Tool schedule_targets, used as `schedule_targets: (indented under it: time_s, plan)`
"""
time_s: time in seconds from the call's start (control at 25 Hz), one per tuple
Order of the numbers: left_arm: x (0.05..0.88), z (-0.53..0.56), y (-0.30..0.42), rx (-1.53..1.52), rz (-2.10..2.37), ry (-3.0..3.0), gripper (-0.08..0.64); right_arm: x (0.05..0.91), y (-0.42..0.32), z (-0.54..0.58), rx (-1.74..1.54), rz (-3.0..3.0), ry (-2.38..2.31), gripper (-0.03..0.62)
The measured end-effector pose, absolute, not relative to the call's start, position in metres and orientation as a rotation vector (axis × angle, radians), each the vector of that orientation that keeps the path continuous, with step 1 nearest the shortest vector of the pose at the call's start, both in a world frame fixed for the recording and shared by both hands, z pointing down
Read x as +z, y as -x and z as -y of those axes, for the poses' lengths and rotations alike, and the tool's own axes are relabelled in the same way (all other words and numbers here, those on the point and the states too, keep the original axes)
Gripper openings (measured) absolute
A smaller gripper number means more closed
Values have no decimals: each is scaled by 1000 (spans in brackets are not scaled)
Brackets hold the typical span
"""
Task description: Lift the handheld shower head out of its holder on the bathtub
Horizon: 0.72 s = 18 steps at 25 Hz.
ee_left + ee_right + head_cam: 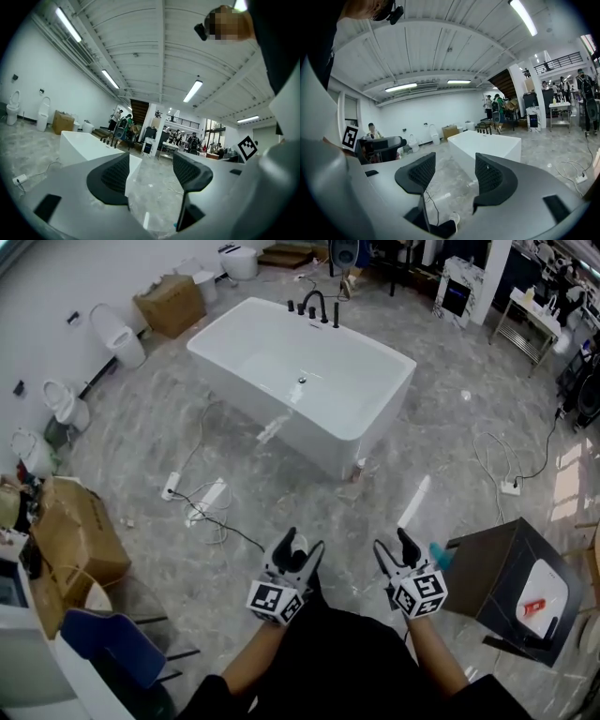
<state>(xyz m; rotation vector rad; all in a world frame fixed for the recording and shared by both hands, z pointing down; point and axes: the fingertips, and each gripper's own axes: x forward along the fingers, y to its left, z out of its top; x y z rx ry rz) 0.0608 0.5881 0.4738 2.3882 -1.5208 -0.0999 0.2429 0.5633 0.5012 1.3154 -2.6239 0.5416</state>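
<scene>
**While I'm standing well back from the tub**

As I'm looking down in the head view, the shower head (335,313) seems to be sitting among the black fittings at the bathtub's (281,390) far end. In the left gripper view, the left gripper (150,176) is gaping, empty. In the right gripper view, the right gripper (450,176) is gaping too. The floor cables (208,507) could be tripping me up on the walk over.

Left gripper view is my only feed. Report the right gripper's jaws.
Observer: The right gripper is open, with nothing between its jaws.
Operator: Tell me what stands beside it.
Observer: In the head view a dark cabinet stands just to its right.
Operator: Look inside the bathtub.
Observer: The bathtub is empty seen from above; only a drain fitting shows at its bottom.
</scene>
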Motion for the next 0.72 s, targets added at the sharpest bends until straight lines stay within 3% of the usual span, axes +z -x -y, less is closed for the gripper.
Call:
schedule_targets:
  time_s: [0.72]
  plan:
    - [460,-368,149,-116,1588,-2383,268,493,-84,-313,516,2515,-1311,232]
